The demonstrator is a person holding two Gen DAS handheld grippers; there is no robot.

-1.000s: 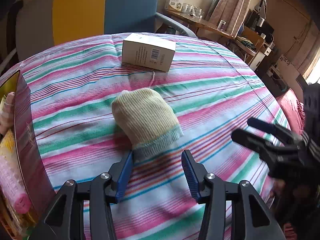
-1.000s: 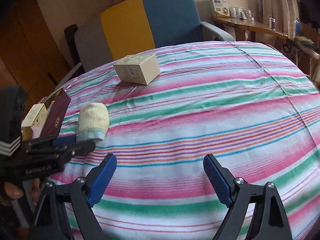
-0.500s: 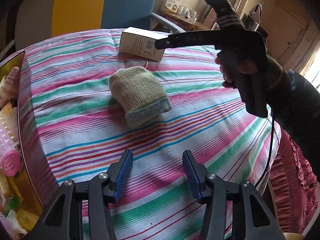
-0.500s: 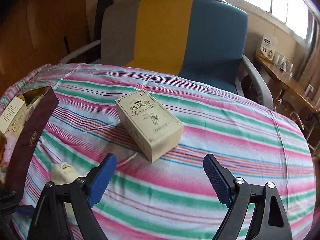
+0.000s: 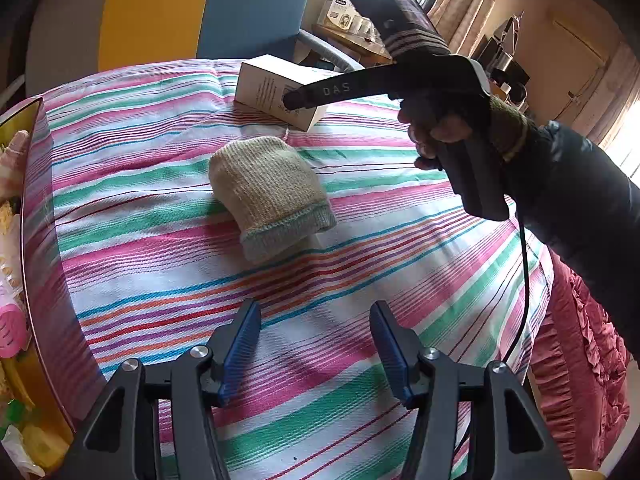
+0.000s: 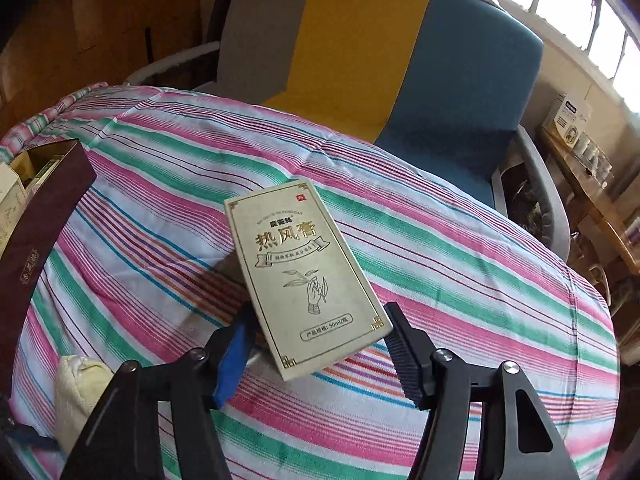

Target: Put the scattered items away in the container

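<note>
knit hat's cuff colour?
Pale blue-green band on the cream knit hat; clearest in left wrist view.

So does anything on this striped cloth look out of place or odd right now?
Two items lie loose outside the container: the knitted sock, rolled up mid-cloth, and the cream box, askew to the stripes. The right gripper is closing around the box's near end. Nothing looks spilled or damaged.

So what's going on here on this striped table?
A person is tidying loose items into a container at the table's edge. The right gripper is closing around a cream box, which sits between its jaws. The left gripper is opening with nothing between its jaws, pointed toward a knitted sock lying on the cloth.
</note>
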